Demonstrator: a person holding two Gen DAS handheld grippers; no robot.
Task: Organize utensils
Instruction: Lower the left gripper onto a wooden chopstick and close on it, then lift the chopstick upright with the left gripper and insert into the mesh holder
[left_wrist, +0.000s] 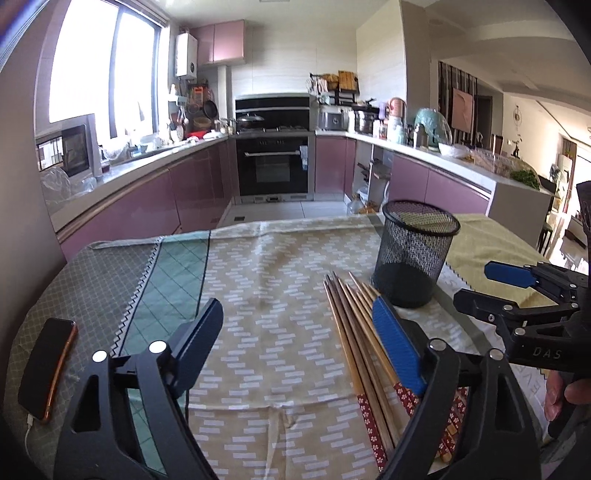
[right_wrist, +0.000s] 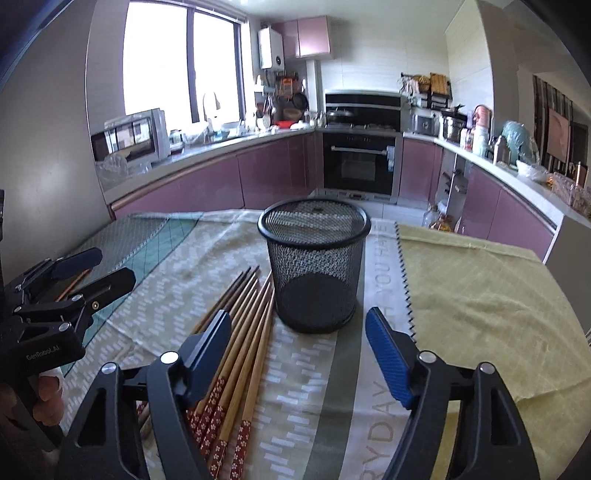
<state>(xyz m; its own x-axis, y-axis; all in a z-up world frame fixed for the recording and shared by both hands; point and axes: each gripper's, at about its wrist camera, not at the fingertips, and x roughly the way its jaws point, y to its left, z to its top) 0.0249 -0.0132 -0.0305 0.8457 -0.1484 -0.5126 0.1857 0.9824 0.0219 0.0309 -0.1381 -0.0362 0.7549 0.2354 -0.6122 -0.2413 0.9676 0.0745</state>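
Observation:
A bundle of several wooden chopsticks (left_wrist: 351, 314) (right_wrist: 251, 332) with red flowered ends lies on the tablecloth. Just beyond it, to the right, stands an empty black mesh cup (left_wrist: 413, 254) (right_wrist: 314, 266). My left gripper (left_wrist: 297, 306) (right_wrist: 112, 266) is open over the cloth, and its right finger hangs above the chopsticks. My right gripper (right_wrist: 298, 315) (left_wrist: 476, 284) is open in front of the cup, with its left finger over the same bundle. Neither pair of pads presses on anything.
A dark phone (left_wrist: 48, 365) with a white cable lies near the table's left edge. Patterned cloths (right_wrist: 480, 295) cover the table, whose far edge drops to the kitchen floor. A hand (right_wrist: 44, 398) holds the left gripper's handle.

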